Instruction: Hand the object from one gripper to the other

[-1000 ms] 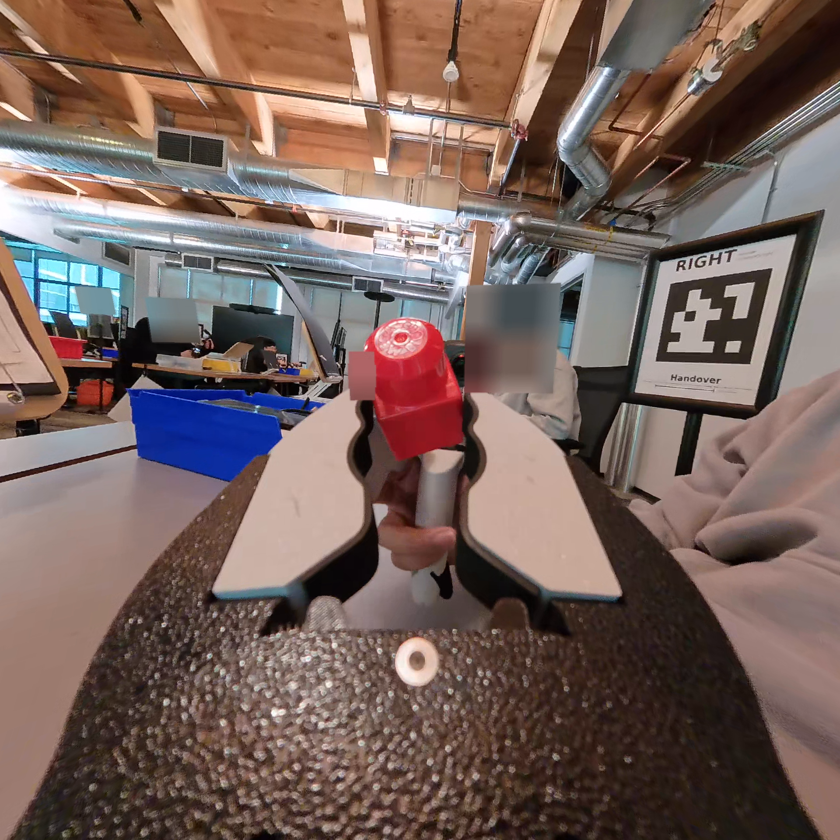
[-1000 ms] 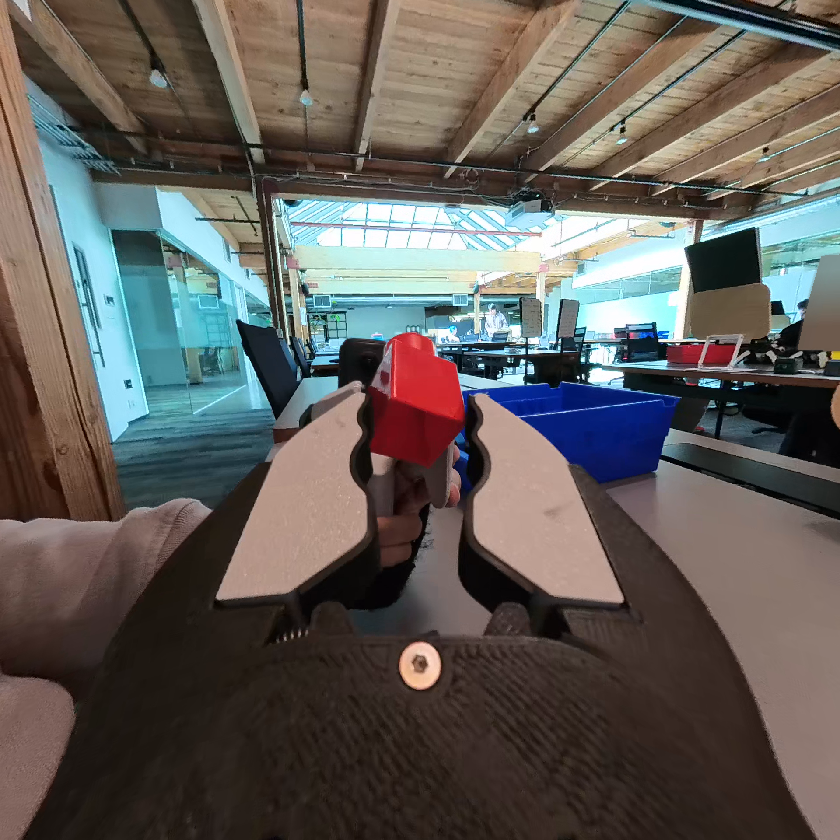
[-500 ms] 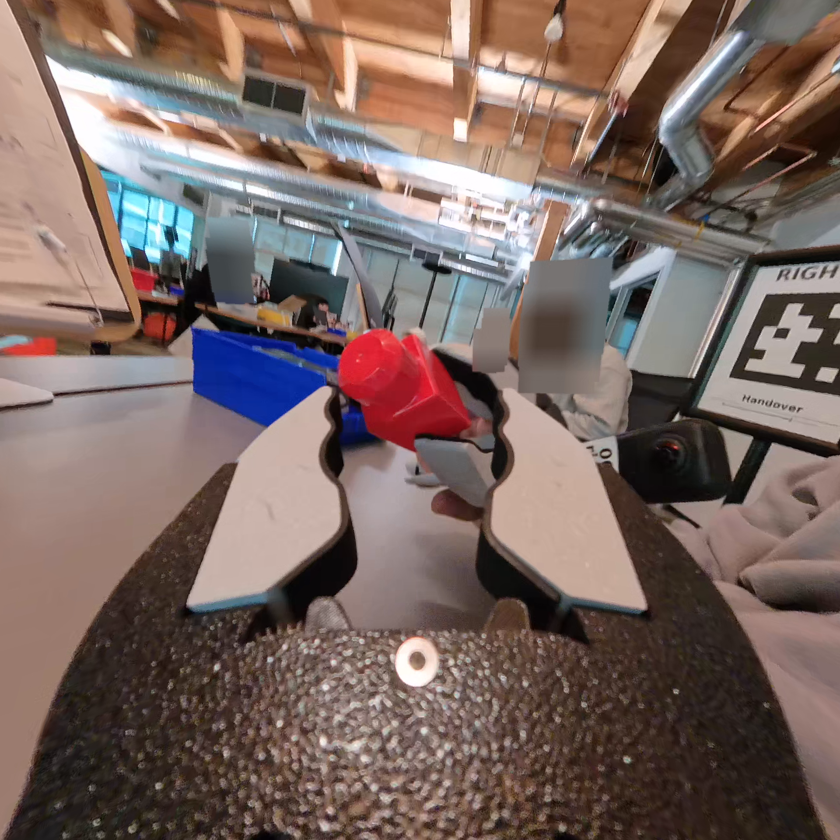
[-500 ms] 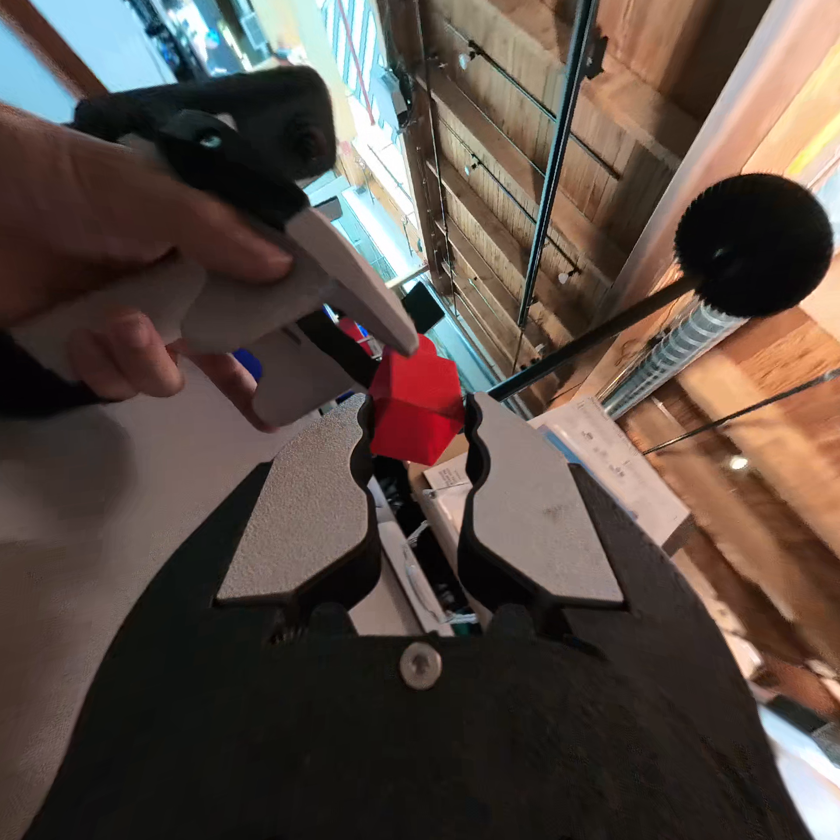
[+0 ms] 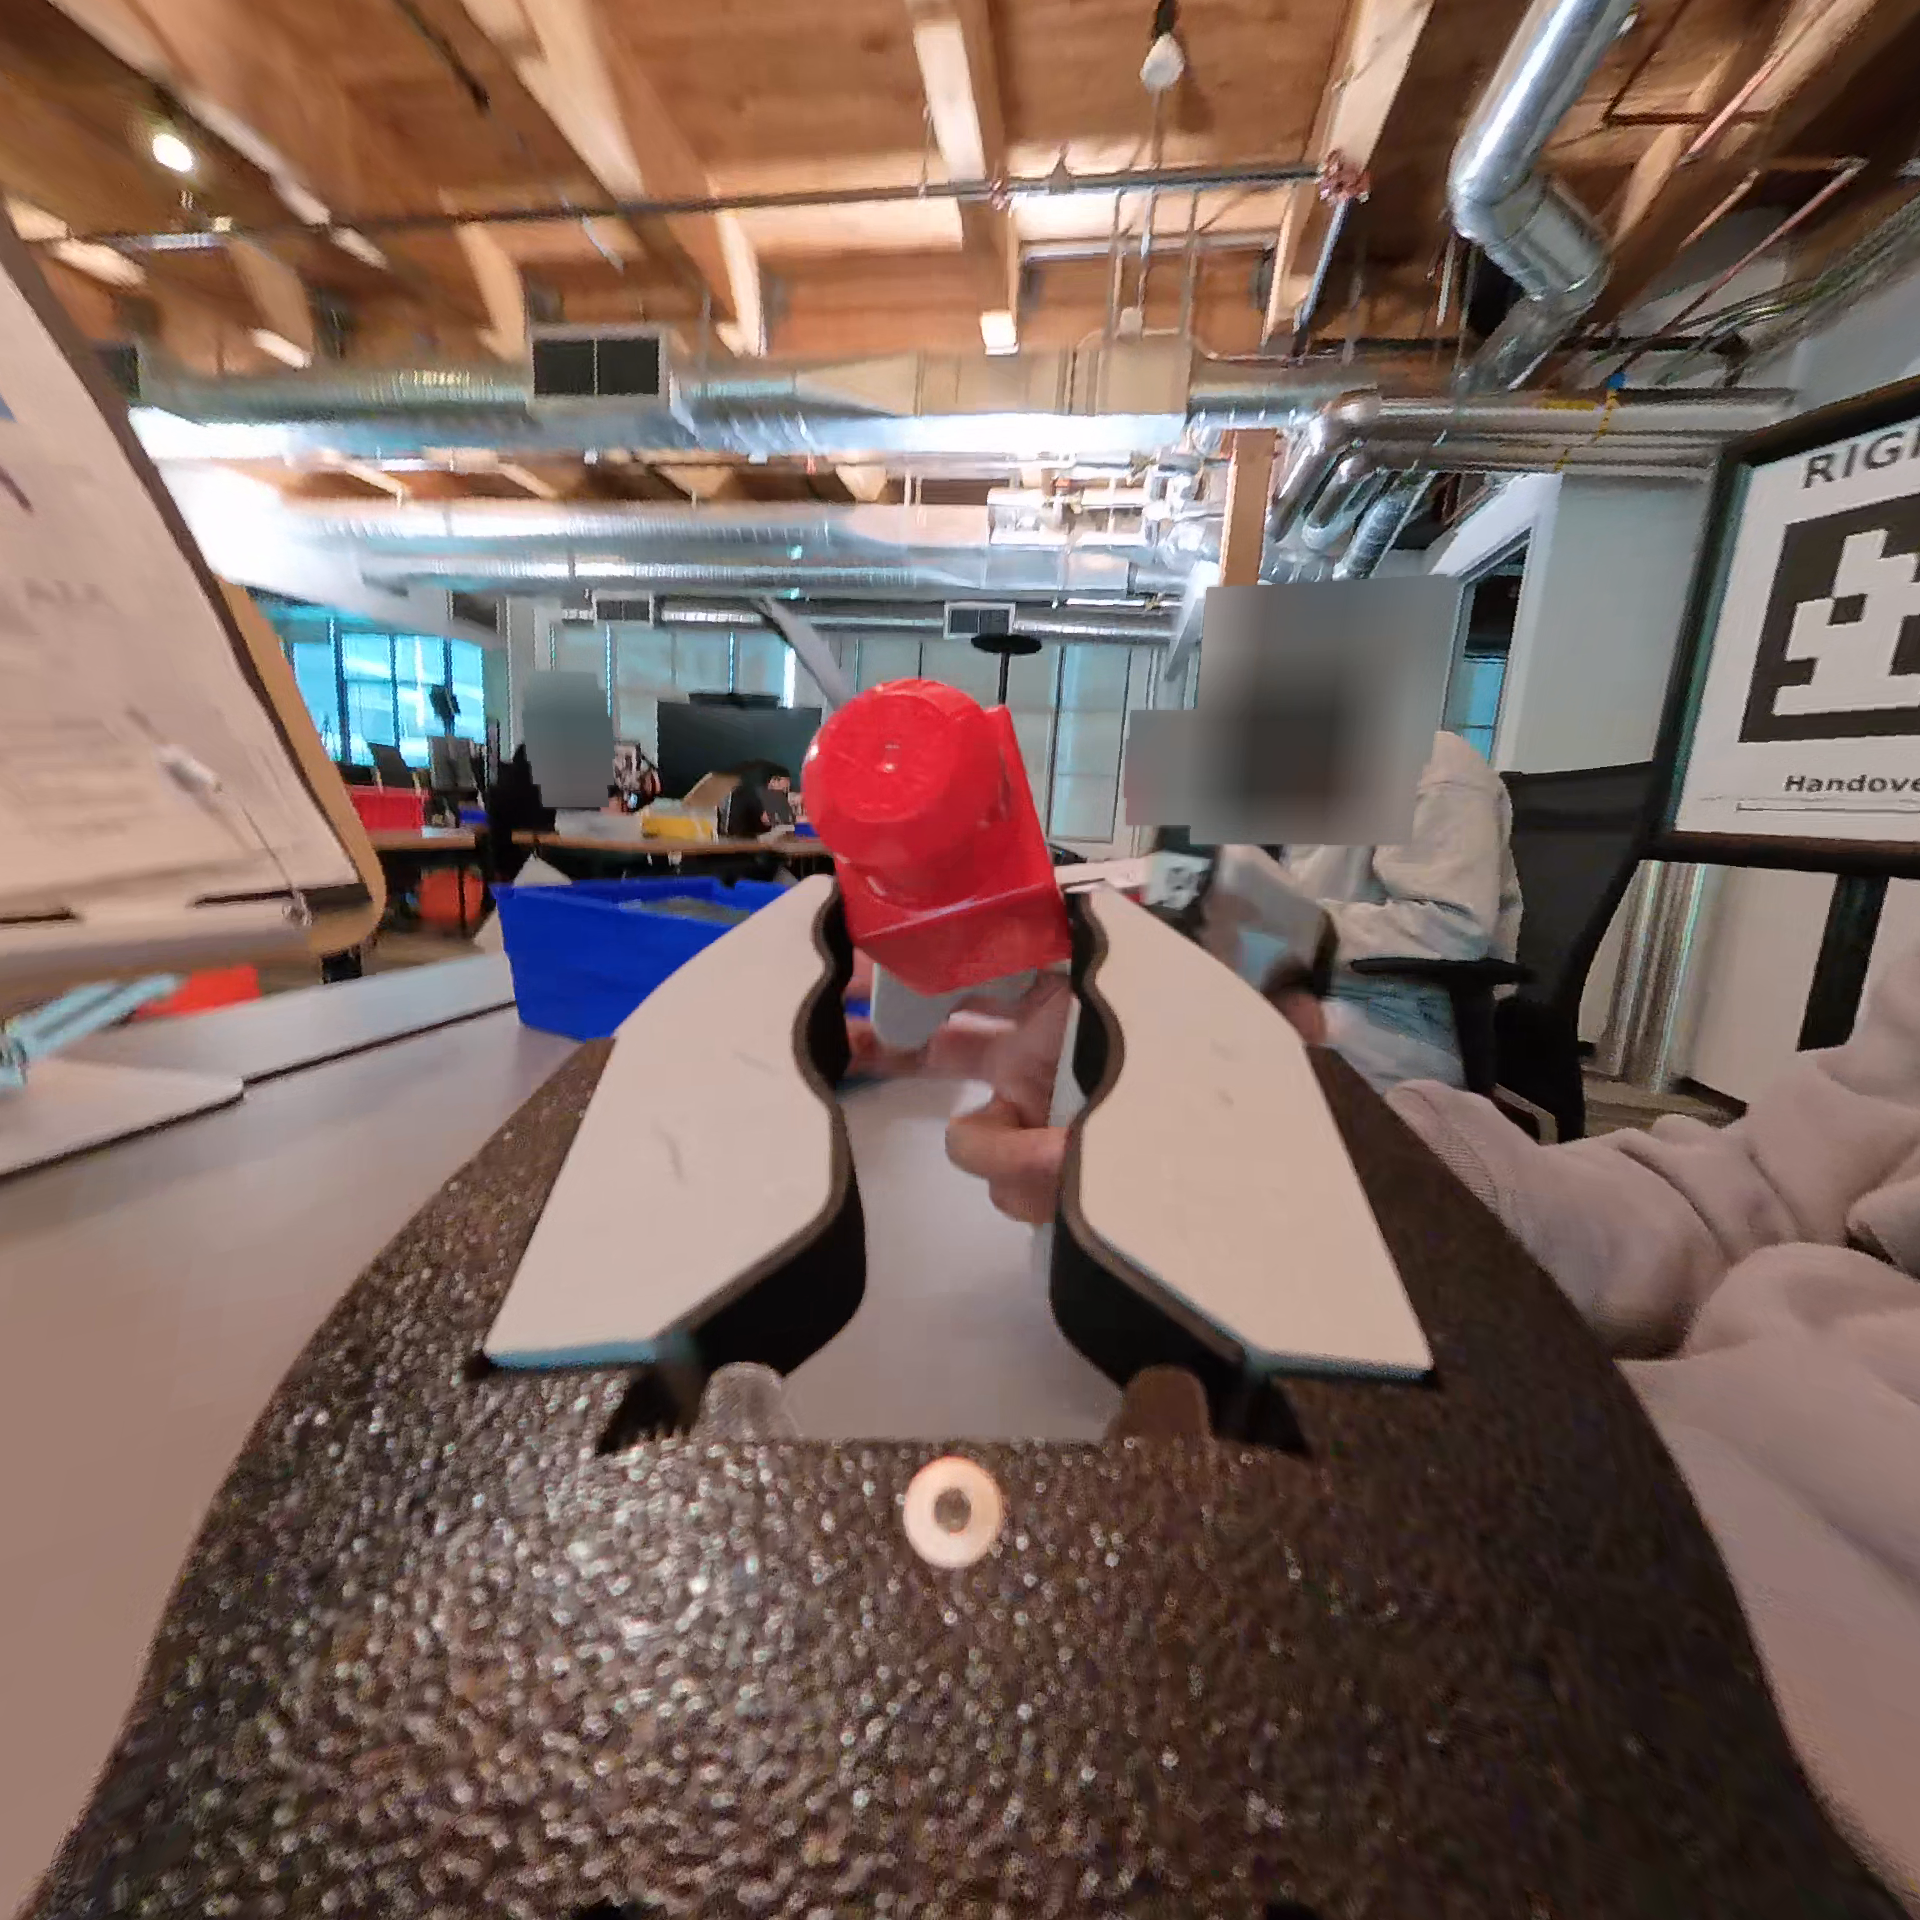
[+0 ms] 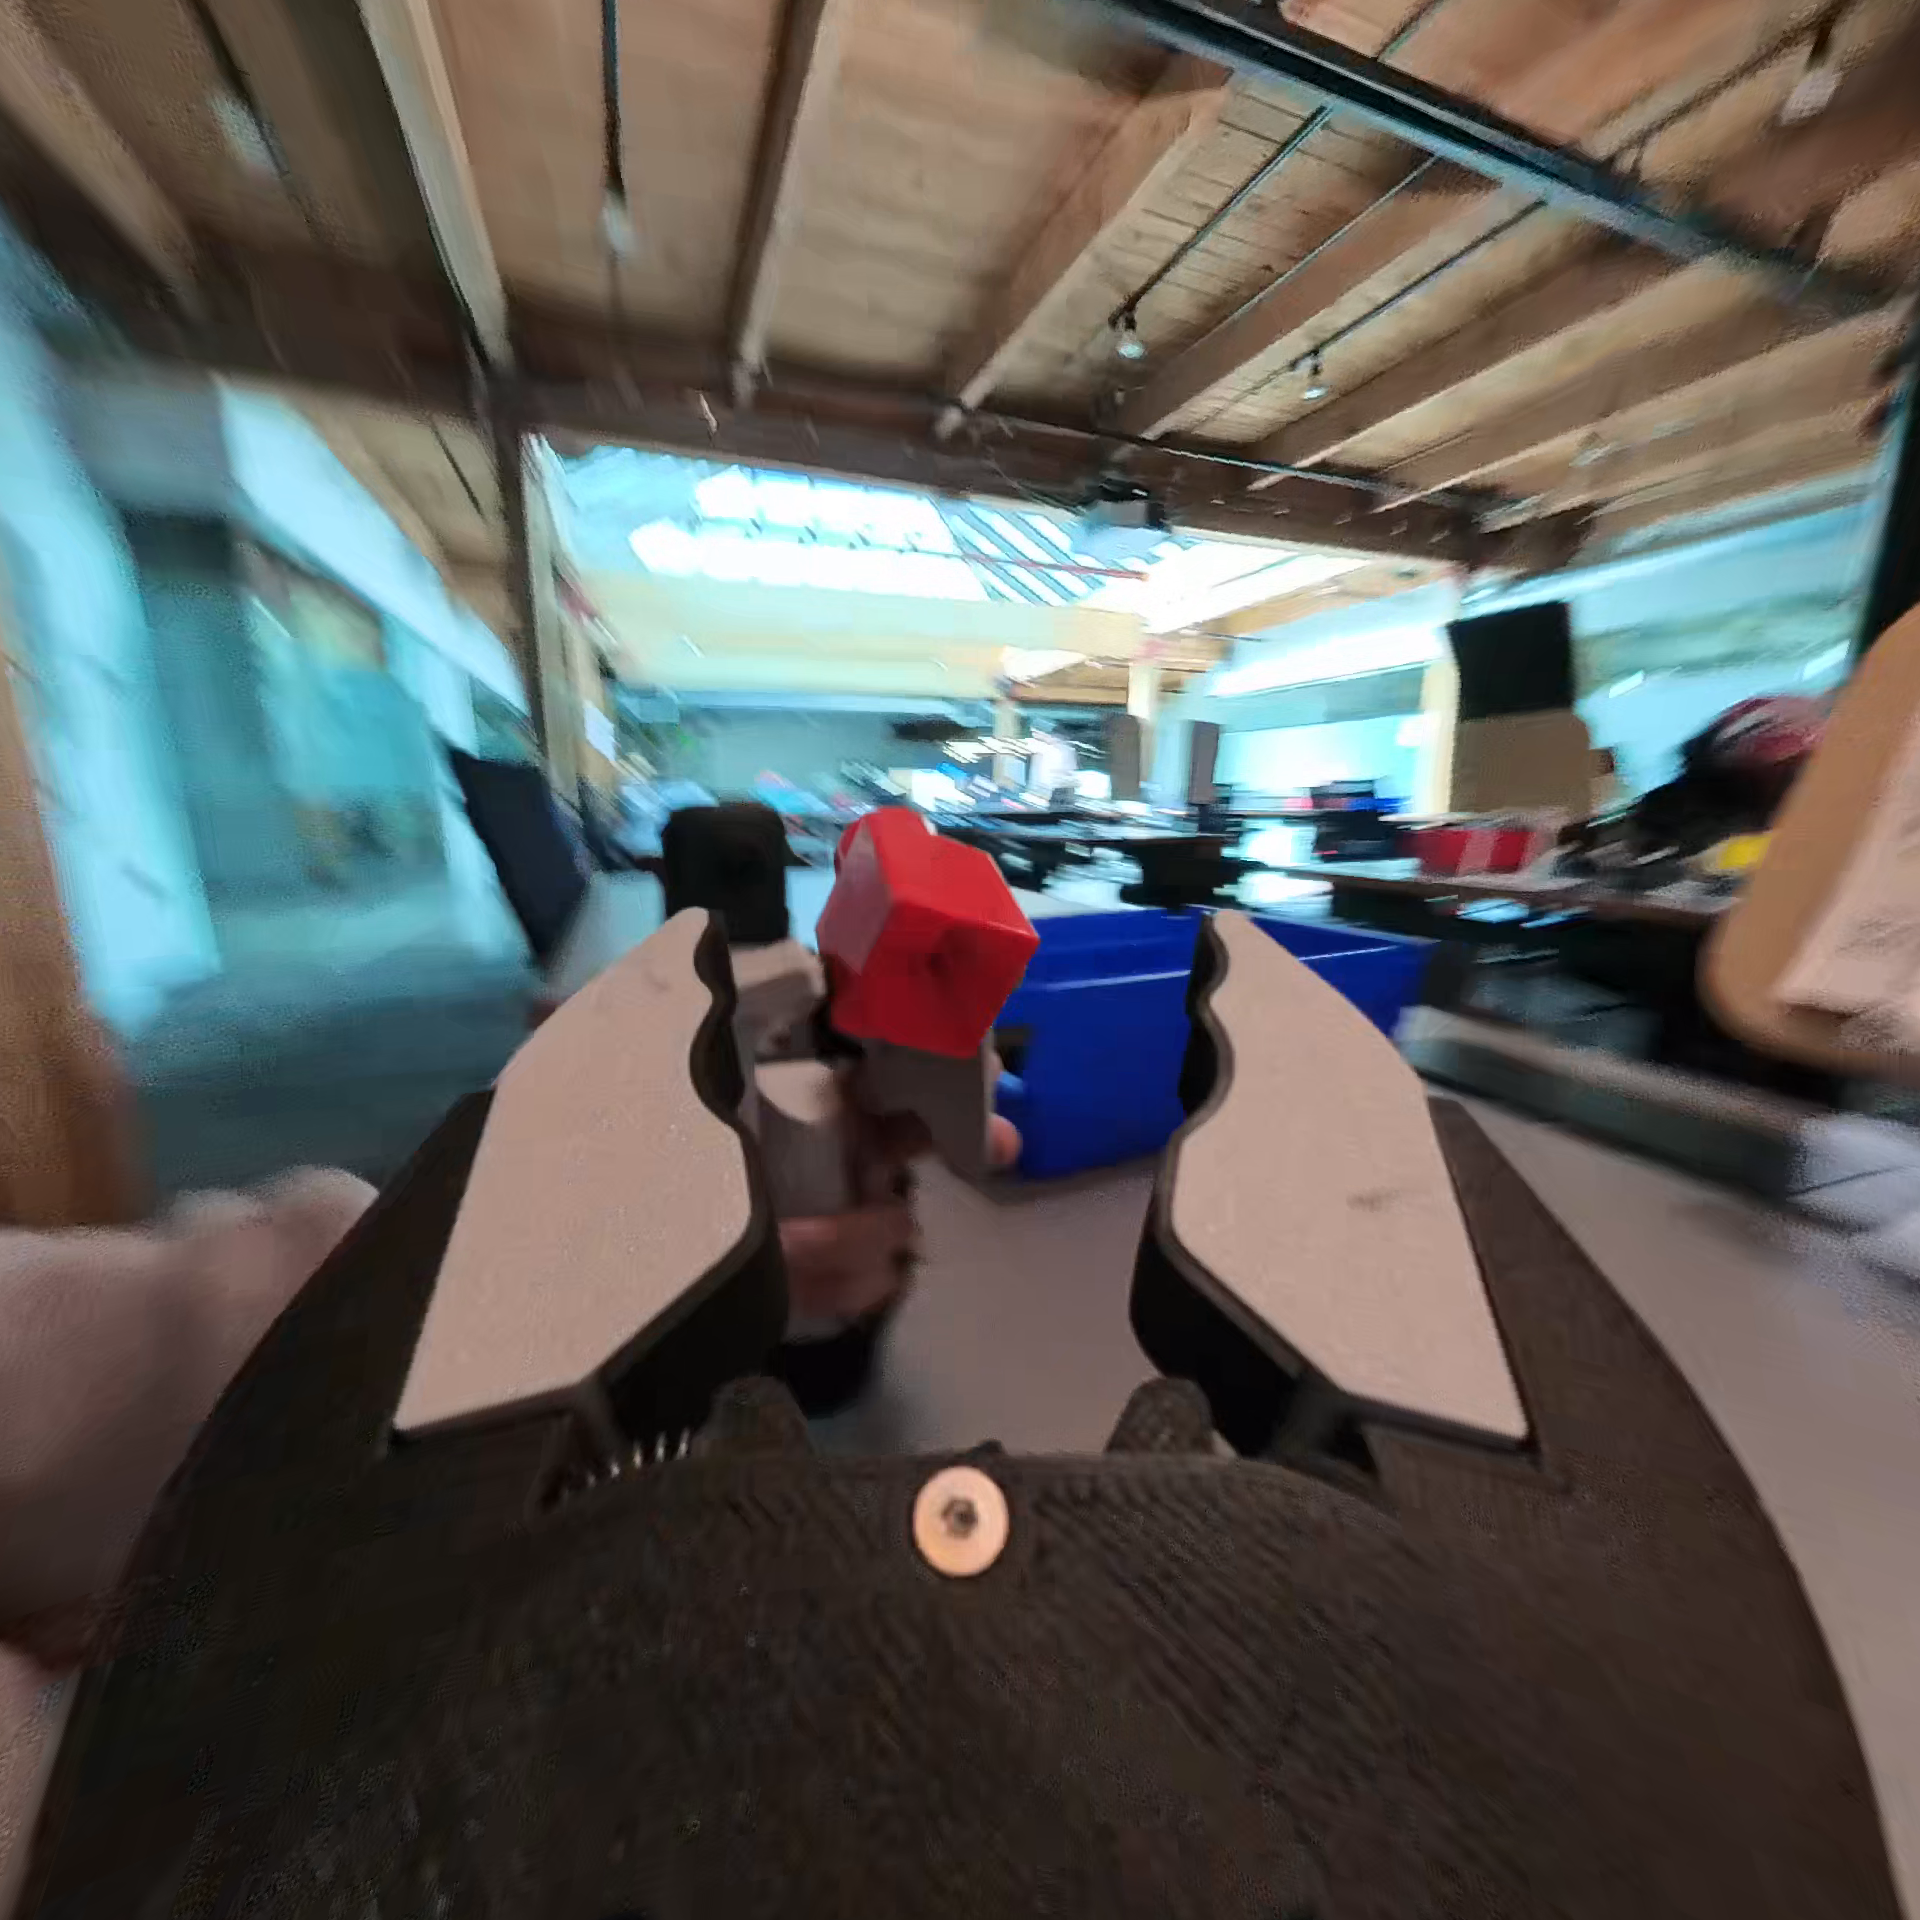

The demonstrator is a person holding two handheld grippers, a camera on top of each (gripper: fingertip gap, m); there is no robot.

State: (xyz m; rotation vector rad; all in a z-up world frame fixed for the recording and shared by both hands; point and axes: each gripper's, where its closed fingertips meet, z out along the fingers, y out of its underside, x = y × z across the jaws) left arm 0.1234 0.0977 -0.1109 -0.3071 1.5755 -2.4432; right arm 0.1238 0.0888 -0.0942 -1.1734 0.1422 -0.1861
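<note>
Two grippers are in view, one per wrist camera, with a red block between them. In the left wrist view, the left gripper (image 5: 951,914) has its fingers (image 5: 717,1101) drawn in on the red block (image 5: 935,842), pinching its lower squared part at the tips; the block's round stud end tilts up and toward the camera. Beyond the block, part of the other gripper's grey fingers and a bare hand (image 5: 1013,1132) show through the gap, blurred. A pale sleeve (image 5: 1662,1247) fills the right edge.

In the right wrist view, the right gripper (image 6: 951,956) has its fingers (image 6: 1320,1143) spread wide. The red block (image 6: 925,966) sits between their tips but nearer the left-hand one, with a clear gap to the right-hand one; whether it touches the left-hand finger cannot be told through the motion blur. The block rests in the grey fingers of the left gripper (image 6: 894,1060), which comes up from below with a hand wrapped around its handle. So the block is gripped by the left gripper and hangs above the grey worktop (image 6: 1039,1330).

Background: a blue bin (image 5: 613,956) stands on the worktop behind the grippers, also seen in the right wrist view (image 6: 1112,1039). A black-framed sign with a square marker (image 5: 1829,644) stands at the right of the left wrist view. A tilted board with papers (image 5: 125,707) stands at the left. Wooden ceiling beams (image 5: 935,125) and silver ducts (image 5: 727,436) run overhead.
</note>
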